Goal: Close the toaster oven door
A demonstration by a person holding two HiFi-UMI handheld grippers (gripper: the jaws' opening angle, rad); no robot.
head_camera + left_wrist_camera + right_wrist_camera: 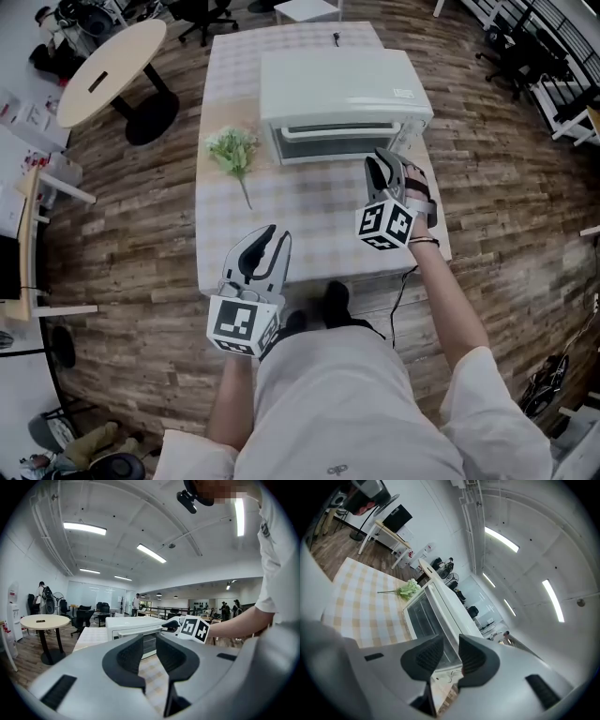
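Note:
A white toaster oven (342,94) stands at the back of the checked table (309,220), and its glass door (333,141) looks shut against the front. My right gripper (379,172) hovers just before the oven's right front corner, jaws open with nothing between them. In the right gripper view the oven door (423,616) fills the space ahead of that gripper (450,641). My left gripper (265,246) hangs open over the table's near edge, well short of the oven. The left gripper view shows the oven (133,629) straight beyond this gripper (150,641), with the right gripper's marker cube (194,629) beside it.
A green flower sprig (232,150) lies on the cloth left of the oven. A round wooden table (108,66) and office chairs (202,14) stand farther back on the plank floor. Metal racks (544,56) line the right side.

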